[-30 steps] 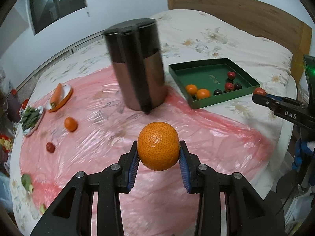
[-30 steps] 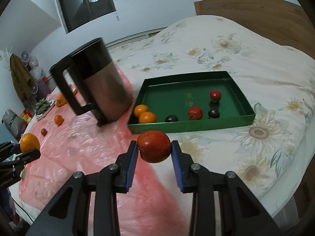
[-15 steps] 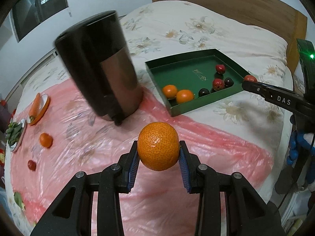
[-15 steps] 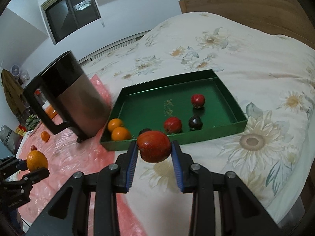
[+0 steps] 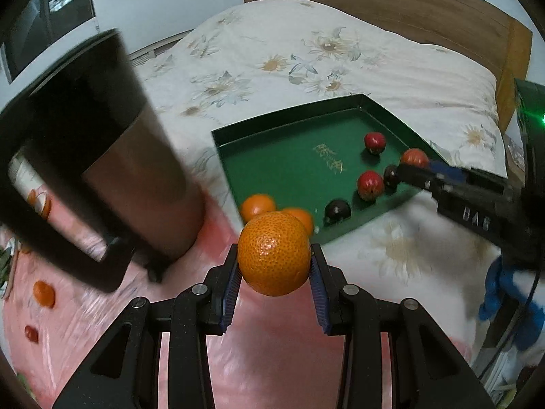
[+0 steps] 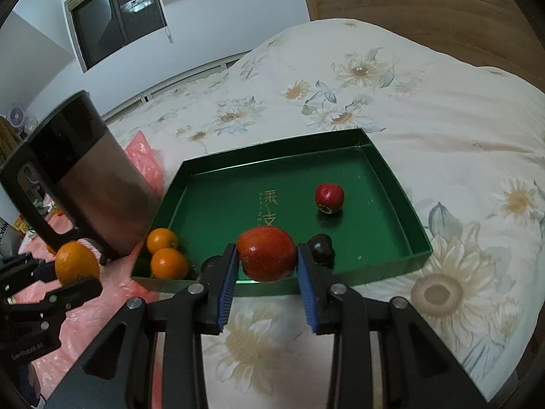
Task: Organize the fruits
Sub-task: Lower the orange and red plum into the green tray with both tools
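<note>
**Both grippers nearer the tray, each still loaded**

Change vs. earlier frames: both views have closed on the green tray (image 6: 391,177); it fills more of the picture than half a second ago. In the left wrist view the kettle (image 5: 112,170) has swung to the left edge and looms larger, blurred. In that view the right gripper's tip, formerly short of the tray's right wall, now overlaps the wall and reaches over the tray interior.

Left gripper (image 5: 274,267): jaws clamped on an orange (image 5: 274,254), blue pads against both sides, grip unchanged. It sits over the pink sheet (image 5: 272,341), near the tray's near-left corner.

Right gripper (image 6: 266,266): jaws clamped on a red fruit (image 6: 266,253), grip unchanged. Seen from its own camera, the fruit lines up with the tray's front wall; whether it is already past the wall cannot be told.

Tray contents: two oranges (image 6: 163,252) in the near-left corner, touching each other; one red fruit (image 6: 329,197) towards the back right; a dark fruit (image 6: 320,248) just right of the right gripper; the left view shows another red fruit (image 5: 370,185) and a second dark one (image 5: 337,210).

Outward: on the pink sheet, a loose orange (image 5: 44,293) and a small red fruit (image 5: 31,333), well apart from the tray. Floral bedspread (image 6: 374,85) beneath everything.
</note>
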Tool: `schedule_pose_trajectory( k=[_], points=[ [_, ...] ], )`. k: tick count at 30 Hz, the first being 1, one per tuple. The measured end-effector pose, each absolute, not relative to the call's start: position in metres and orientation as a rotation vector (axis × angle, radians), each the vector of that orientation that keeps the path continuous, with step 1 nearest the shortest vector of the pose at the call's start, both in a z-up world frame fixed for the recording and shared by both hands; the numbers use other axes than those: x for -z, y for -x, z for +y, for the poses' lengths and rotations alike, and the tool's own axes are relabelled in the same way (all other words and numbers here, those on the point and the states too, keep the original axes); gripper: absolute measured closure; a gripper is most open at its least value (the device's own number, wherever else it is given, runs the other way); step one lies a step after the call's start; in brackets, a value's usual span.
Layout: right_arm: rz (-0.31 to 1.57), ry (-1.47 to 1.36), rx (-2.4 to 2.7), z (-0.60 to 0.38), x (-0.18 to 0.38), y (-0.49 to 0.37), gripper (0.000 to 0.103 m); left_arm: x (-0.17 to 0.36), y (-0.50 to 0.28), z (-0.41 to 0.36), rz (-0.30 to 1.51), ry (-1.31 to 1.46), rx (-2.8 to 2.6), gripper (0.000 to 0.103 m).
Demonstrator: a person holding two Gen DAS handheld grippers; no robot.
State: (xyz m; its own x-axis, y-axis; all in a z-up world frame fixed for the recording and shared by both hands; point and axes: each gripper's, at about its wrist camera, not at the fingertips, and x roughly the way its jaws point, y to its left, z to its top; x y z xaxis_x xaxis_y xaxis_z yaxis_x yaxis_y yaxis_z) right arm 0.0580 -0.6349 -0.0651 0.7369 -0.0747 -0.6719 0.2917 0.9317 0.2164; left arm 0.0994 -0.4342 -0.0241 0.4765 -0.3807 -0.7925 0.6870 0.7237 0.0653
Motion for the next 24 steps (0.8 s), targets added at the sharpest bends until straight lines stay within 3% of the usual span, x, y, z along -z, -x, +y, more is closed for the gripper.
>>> schedule_pose_trajectory(
  k=[24],
  points=[
    [0.763, -0.271, 0.275, -0.648, 0.097, -0.094, 0.077, 0.069, -0.157, -0.509, 0.857, -0.488, 0.654, 0.07]
  ],
)
